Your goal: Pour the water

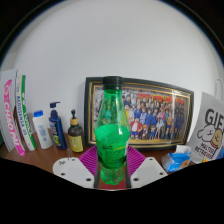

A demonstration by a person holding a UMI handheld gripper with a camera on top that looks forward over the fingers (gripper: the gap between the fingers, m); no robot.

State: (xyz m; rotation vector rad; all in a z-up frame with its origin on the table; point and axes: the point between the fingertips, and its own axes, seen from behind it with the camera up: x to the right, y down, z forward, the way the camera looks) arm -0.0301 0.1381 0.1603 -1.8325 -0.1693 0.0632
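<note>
A green plastic bottle (pixel 112 125) with a dark cap stands upright between my fingers, its lower body pressed between the two magenta pads (pixel 88 160). My gripper (pixel 112 170) is shut on the bottle, and the white fingertips (pixel 72 168) flank its base. The bottle looks held a little above the wooden tabletop (pixel 40 160). No cup or glass shows in this view.
A framed group photo (pixel 150 112) leans on the white wall behind the bottle. To the left stand a white pump bottle (pixel 41 128), a dark blue pump bottle (pixel 57 128) and a small amber bottle (pixel 75 135). A gift card (pixel 208 135) and blue packets (pixel 178 158) lie at right.
</note>
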